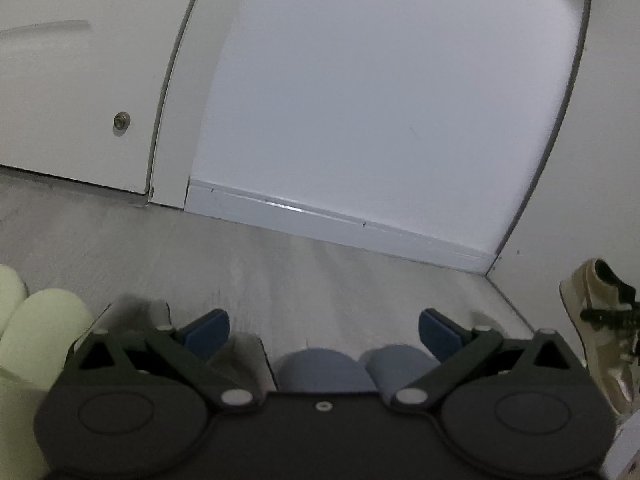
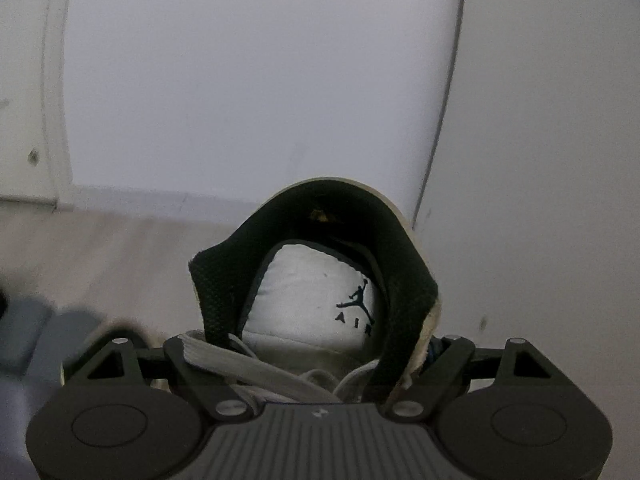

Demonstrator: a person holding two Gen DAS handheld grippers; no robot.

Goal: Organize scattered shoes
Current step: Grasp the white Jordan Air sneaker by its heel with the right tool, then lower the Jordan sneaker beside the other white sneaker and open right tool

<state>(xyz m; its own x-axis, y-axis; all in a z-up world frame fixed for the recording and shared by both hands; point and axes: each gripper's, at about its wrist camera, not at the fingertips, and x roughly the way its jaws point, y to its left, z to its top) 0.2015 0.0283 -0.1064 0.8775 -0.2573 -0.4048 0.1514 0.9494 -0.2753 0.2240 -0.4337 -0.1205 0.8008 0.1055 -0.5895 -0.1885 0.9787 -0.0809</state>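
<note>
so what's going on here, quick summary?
A person is tidying shoes on the floor with two handheld grippers. The right gripper is clamped on the collar of a sneaker with a black lining near the wall. The left gripper is open and empty above a pair of blue-grey slippers; pale green slippers sit on its left side.

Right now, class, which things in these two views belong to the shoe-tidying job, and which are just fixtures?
Belong to the job:
- sneaker with Air Jordan tongue, between the right gripper fingers
- tan sneaker with black laces
- pale green slippers
- blue-grey slippers
- left gripper, open and empty

Just fixtures:
- skirting board
- white wall
- screw fitting
</note>
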